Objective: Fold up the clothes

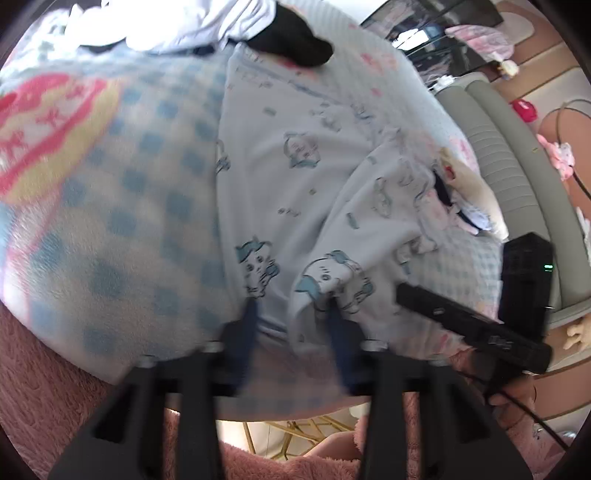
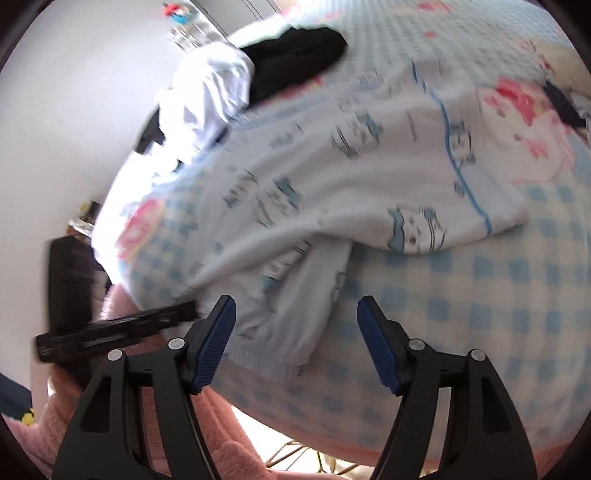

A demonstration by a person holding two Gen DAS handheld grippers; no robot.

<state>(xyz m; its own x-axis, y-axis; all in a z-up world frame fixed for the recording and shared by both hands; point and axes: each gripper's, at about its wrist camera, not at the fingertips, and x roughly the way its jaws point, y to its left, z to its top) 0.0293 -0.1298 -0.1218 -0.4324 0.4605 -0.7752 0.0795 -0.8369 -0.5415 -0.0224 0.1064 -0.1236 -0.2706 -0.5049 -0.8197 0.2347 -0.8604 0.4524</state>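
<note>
A pale blue garment (image 1: 303, 177) printed with cartoon cats lies spread on a blue-and-white checked blanket (image 1: 147, 206). My left gripper (image 1: 293, 314) hovers at the garment's near hem, open; cloth lies under the gap between its blue pads and is not pinched. In the right wrist view the same garment (image 2: 332, 177) shows a folded sleeve reaching to the near edge. My right gripper (image 2: 295, 325) stands open there, with the sleeve's ribbed cuff (image 2: 266, 354) just inside its left pad (image 2: 218, 339). Each gripper's black body shows at the edge of the other's view.
White clothes (image 1: 192, 22) and a black garment (image 1: 291, 40) lie piled at the blanket's far end. A grey padded edge (image 1: 509, 155) runs along the right. Pink fluffy fabric (image 1: 44, 369) sits below the blanket's near edge, with a gold wire frame (image 1: 295, 432) beneath.
</note>
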